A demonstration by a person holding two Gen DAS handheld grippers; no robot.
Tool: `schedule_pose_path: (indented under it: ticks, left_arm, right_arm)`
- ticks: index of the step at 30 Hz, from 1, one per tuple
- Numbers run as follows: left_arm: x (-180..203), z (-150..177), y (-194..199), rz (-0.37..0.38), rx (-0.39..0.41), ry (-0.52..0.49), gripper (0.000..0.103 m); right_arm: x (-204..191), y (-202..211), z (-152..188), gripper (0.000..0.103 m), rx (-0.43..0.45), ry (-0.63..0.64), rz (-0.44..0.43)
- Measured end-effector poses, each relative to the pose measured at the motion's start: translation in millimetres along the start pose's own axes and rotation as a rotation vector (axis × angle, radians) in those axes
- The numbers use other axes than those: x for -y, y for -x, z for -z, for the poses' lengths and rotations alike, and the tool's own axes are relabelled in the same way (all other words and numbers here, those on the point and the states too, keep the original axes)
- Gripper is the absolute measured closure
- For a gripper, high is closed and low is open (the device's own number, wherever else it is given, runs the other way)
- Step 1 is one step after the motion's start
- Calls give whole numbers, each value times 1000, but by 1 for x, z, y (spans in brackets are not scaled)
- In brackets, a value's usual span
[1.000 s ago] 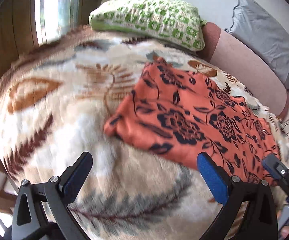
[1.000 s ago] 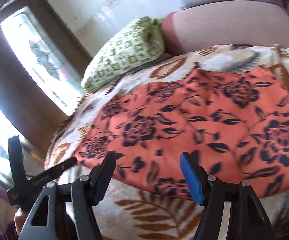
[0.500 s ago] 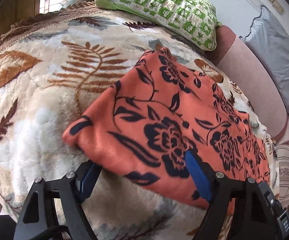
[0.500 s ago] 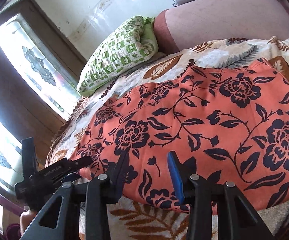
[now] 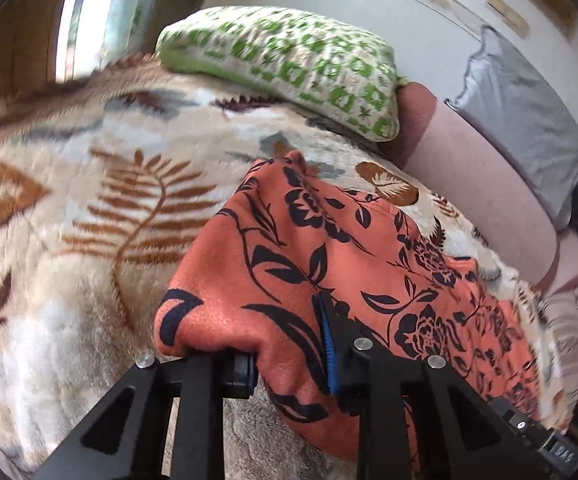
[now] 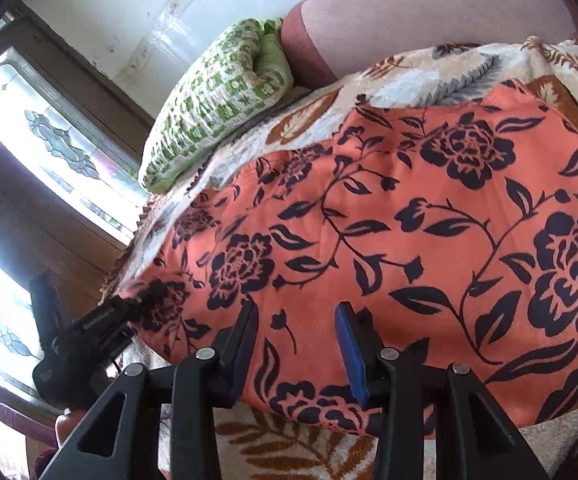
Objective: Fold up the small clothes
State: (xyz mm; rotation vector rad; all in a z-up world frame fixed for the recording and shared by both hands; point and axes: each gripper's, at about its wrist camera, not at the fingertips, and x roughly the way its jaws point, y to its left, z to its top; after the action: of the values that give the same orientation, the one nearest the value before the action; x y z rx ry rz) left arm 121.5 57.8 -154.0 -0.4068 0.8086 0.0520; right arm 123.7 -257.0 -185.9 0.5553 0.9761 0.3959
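In the left wrist view, the near corner of the orange floral garment [image 5: 329, 264] is pinched by the left gripper [image 5: 289, 360]: one blue-padded finger [image 5: 326, 354] is pressed down onto the top of the cloth, while the other is tucked beneath the folded edge, so that a rounded bulge of fabric is gathered between the two. Ahead of the fingers, the garment is seen stretching away across a plush leaf-patterned blanket [image 5: 89, 208]. Further out, beyond the far end of the cloth, a green-and-white patterned pillow [image 5: 289, 68] is laid on the blanket, and a pink sofa backrest [image 5: 469, 176] with a grey cushion [image 5: 525, 120] propped behind it is seen off to the right.

In the right wrist view, the right gripper [image 6: 297, 344] is placed over the near hem of the garment [image 6: 409, 220]. Its fingers [image 6: 351, 354] are spread somewhat apart, with flat cloth lying between them; whether the fabric is actually gripped cannot be told. To the left of these fingers, the left gripper [image 6: 137, 308] is seen at the corner of the garment, where the cloth is bunched against its tip. Ahead, the garment is spread wide over the blanket [image 6: 429, 76]. Past it, the pillow [image 6: 221, 96] is rested against the sofa backrest [image 6: 409, 20], and a window [image 6: 61, 160] with patterned glass is seen far to the left.
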Motion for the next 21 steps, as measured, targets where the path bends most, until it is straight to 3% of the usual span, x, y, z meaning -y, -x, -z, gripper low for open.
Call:
schedule_pose_path:
  ticks: [4,8,12,16,21]
  left_arm:
    - [18,2,3,-44,36,-117,78]
    - [36,4,5,-70,71,-229,78]
    - [50,5,11,-71,109,-314,78]
    - [66,15,17,-80,138,-404,79]
    - [78,25,22,-78,163,-488,81]
  right_arm:
    - [9,3,-5,43,-49,-38,-41]
    - [5,4,-45,33,-119,-87,-42]
    - [-46,-18,-107,30,-253,7,-34]
    - [-126,-64,-152,29,-413,162,-39]
    - [-193,-129,-159,29,-560,293,27]
